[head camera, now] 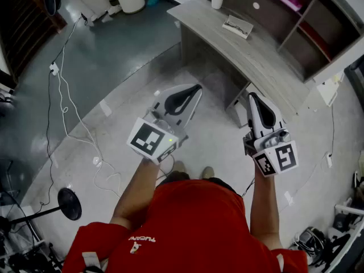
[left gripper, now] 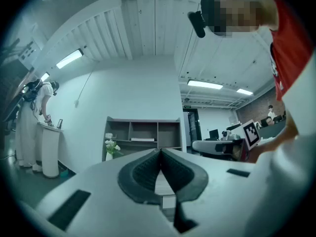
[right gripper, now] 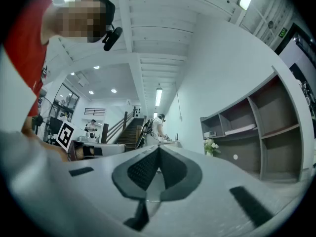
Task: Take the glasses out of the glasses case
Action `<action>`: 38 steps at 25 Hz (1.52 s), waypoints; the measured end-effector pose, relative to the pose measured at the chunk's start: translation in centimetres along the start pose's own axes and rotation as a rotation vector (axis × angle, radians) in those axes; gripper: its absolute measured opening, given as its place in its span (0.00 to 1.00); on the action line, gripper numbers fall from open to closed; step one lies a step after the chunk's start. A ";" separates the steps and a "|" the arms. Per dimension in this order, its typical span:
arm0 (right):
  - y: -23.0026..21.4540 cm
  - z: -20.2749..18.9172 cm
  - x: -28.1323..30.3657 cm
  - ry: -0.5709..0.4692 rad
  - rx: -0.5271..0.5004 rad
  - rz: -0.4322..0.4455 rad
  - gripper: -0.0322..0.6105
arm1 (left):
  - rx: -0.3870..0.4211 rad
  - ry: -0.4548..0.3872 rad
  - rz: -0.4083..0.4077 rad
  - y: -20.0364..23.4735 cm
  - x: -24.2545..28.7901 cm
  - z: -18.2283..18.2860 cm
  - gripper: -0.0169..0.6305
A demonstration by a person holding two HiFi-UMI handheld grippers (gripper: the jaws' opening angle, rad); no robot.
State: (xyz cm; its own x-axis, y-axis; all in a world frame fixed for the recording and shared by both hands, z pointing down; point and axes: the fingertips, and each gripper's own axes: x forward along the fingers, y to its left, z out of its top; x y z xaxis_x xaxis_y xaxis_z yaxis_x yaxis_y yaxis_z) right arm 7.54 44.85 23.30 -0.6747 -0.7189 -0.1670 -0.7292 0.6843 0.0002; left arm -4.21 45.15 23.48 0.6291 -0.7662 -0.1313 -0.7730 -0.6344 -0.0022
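A person (head camera: 187, 232) is holding two grippers before one desk (head camera: 267, 67).
The left gripper (head camera: 197, 87) and right gripper (head camera: 252, 95) are both sitting fully closed, gripping nothing. At one o'clock, one flat item (head camera: 238, 25), too small to identify, is lying on the desk, its long axis running ten-to-four.

The right gripper (right gripper: 159, 151) has its jaws pressed together, empty; a shelf unit (right gripper: 269, 132) stands at right, a staircase (right gripper: 127, 127) behind.

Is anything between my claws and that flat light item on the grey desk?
Nothing visible does. The left claw and right claw, both shut, hang over floor short of the desk; the item lies uncovered. I cannot tell if it is the case.
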 end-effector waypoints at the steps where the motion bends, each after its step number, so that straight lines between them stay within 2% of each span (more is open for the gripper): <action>1: 0.1 0.0 0.2 0.001 -0.002 0.000 0.05 | 0.001 -0.001 -0.001 0.2 0.0 0.0 0.04; 10: 0.9 -0.3 2.4 -0.022 0.042 -0.001 0.05 | -0.008 -0.005 0.002 3.1 -0.9 -0.1 0.04; 22: 2.2 -3.2 7.5 0.015 0.045 -0.019 0.05 | -0.020 -0.021 0.014 10.5 -2.4 -1.0 0.04; 30: -3.4 -4.0 11.8 0.003 0.014 -0.044 0.06 | -0.010 -0.020 0.016 14.8 2.2 -2.0 0.04; 38: -13.9 -5.8 17.6 0.015 -0.019 -0.057 0.06 | 0.019 0.018 0.022 19.9 13.0 -4.3 0.04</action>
State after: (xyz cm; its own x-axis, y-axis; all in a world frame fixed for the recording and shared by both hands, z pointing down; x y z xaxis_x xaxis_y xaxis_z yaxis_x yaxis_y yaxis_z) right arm 5.16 21.94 26.07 -0.6337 -0.7584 -0.1527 -0.7683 0.6400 0.0096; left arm -11.04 22.14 25.97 0.6129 -0.7819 -0.1141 -0.7882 -0.6152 -0.0178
